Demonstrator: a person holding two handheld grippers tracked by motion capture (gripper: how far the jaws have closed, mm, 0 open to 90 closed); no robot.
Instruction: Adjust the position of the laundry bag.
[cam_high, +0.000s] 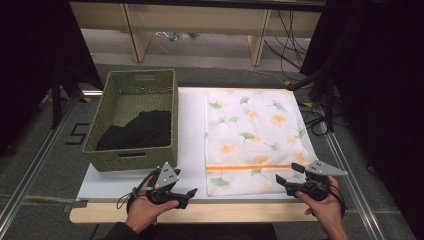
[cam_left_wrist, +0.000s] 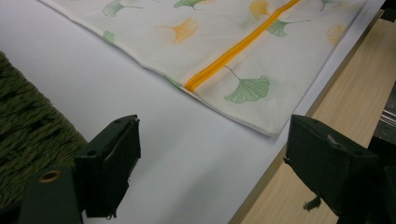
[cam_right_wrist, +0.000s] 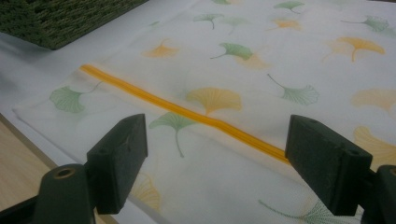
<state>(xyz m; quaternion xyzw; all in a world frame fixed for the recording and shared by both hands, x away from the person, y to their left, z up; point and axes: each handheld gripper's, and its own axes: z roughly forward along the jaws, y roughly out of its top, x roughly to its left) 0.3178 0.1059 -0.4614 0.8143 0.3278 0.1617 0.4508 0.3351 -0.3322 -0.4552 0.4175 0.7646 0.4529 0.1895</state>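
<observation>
White mesh bag (cam_high: 252, 137) with an orange zip (cam_high: 248, 167) lies flat on your table (cam_high: 190, 150), right of the basket (cam_high: 135, 117). Your left gripper (cam_high: 184, 196) and right gripper (cam_high: 283, 181) hover at its near edge, jaws spread, empty.

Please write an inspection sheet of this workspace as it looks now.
Surface: white table top with a wooden front edge.
Job's things: leaf-print zippered bag lies flat, its orange zipper near the front; green woven basket holds dark clothing.
Clutter: nothing seen.
Grippers: left gripper and right gripper both open, empty, held at the front edge.
Cables: one trails from the left gripper; loose cables lie on the floor behind.
Surroundings: black curtains at both sides, wooden frame beyond.
</observation>
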